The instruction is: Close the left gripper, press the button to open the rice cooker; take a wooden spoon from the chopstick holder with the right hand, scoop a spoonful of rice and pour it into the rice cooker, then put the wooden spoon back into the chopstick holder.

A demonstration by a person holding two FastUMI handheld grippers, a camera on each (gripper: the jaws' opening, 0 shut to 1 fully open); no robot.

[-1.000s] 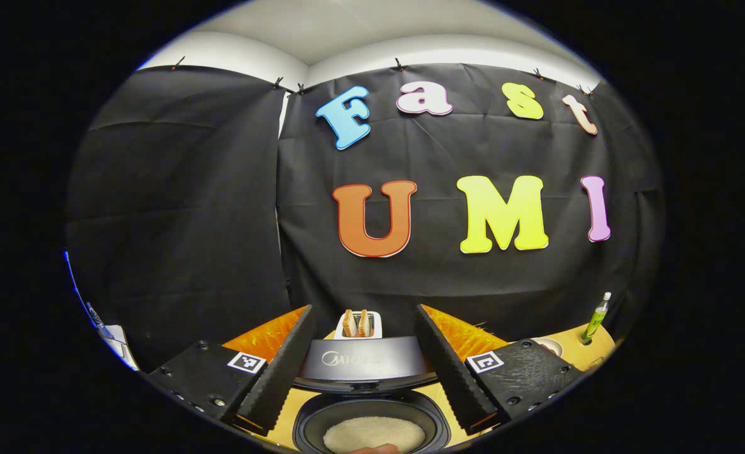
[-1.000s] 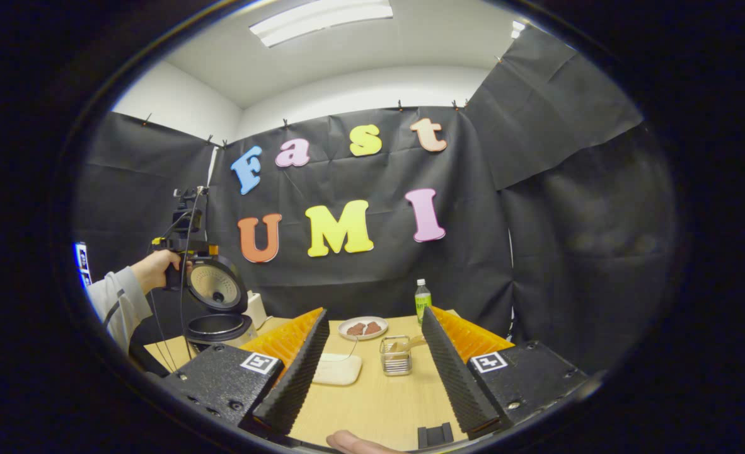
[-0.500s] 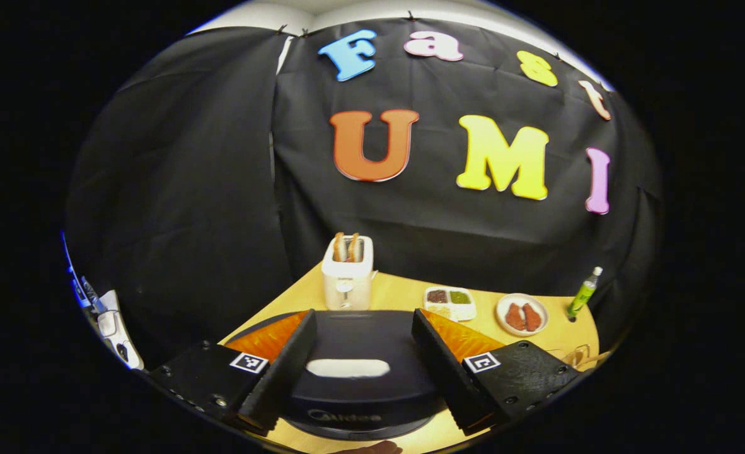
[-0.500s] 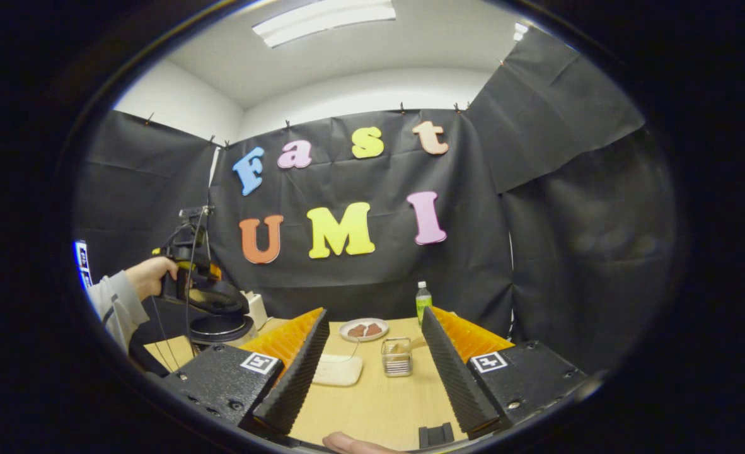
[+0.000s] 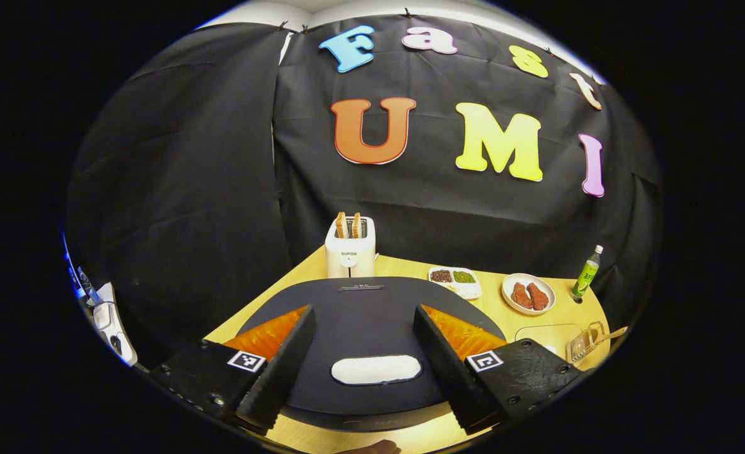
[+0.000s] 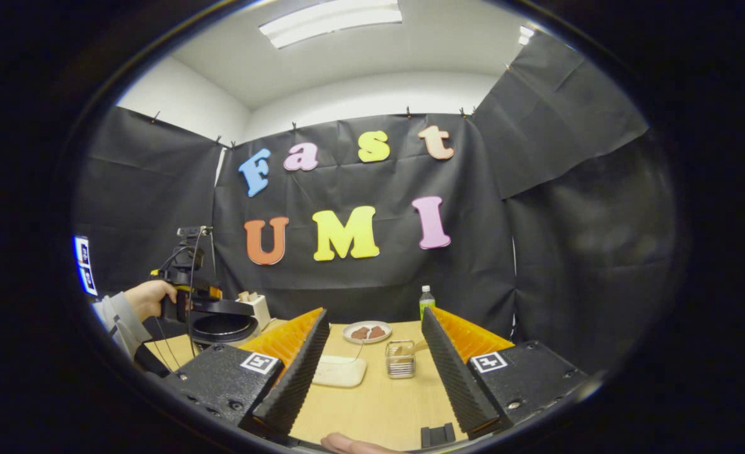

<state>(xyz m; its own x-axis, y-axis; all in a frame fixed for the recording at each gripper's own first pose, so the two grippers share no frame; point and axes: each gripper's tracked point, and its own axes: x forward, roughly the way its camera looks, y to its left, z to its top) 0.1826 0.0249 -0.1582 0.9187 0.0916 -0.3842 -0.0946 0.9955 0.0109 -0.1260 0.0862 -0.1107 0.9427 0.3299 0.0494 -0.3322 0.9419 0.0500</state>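
The rice cooker [image 5: 360, 315], a round body with a smooth, matte dark lid bearing a pale oblong plate, is seen at the near left corner of the wooden table [image 5: 410, 268]; in the right gripper view its lid [image 6: 224, 307] is seen lowered almost flat over the dark, glossy pot rim. The left gripper [image 5: 363, 353] is held over the lid with its ribbed fingers spread wide, nothing gripped between them. The right gripper [image 6: 372, 369] is likewise held open and empty above the table's near edge, with bare light wood ahead of it. Beyond it, near the table's middle, a wire-mesh chopstick holder [image 6: 400, 359] is seen with a wooden spoon [image 6: 415, 345] leaning out, just beside a pale, rounded flat tray [image 6: 340, 371]. Toward the far edge stand a white boxy toaster [image 5: 350, 254], a divided dish [image 5: 454, 280], a round plate [image 5: 528, 294] and a green bottle [image 5: 586, 272].
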